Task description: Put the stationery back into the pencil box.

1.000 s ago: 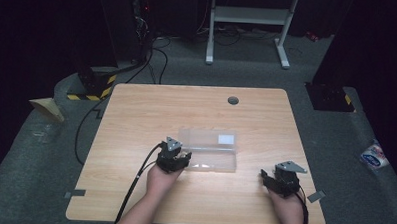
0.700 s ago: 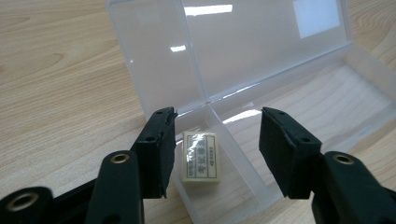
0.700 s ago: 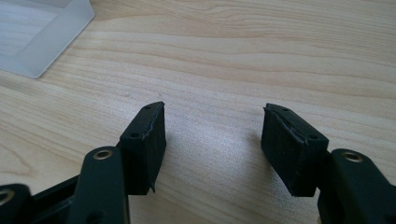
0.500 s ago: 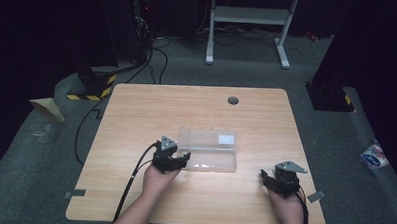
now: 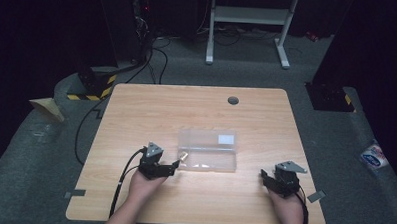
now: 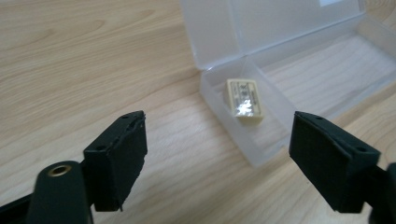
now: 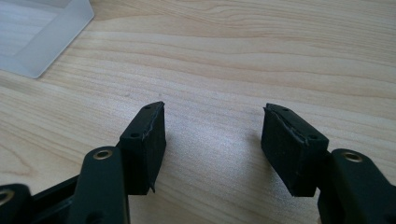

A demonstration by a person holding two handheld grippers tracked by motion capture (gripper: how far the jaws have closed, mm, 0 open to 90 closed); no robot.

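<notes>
A clear plastic box (image 5: pixel 207 151) lies open at the table's middle, its lid (image 6: pixel 280 23) folded back. A small cream block (image 6: pixel 243 100) rests in the box's end compartment, seen in the high view as a beige speck (image 5: pixel 183 155). My left gripper (image 5: pixel 173 165) sits just left of that end and points at it. Its jaws have just been opening and stand wide, short of the box with nothing between them (image 6: pixel 219 154). My right gripper (image 5: pixel 263 176) rests right of the box, open over bare wood (image 7: pixel 212 140). A box corner (image 7: pixel 37 32) shows beyond it.
The wooden table (image 5: pixel 136 115) has a round cable hole (image 5: pixel 233 100) near its far edge. A black cable (image 5: pixel 124 177) trails from the left gripper toward the near edge. Beyond the table stand a white metal frame (image 5: pixel 250 16) and floor cables.
The left gripper has drawn back leftward from the box and its jaws have opened, leaving the cream block in the end compartment. The right gripper has stayed put.
</notes>
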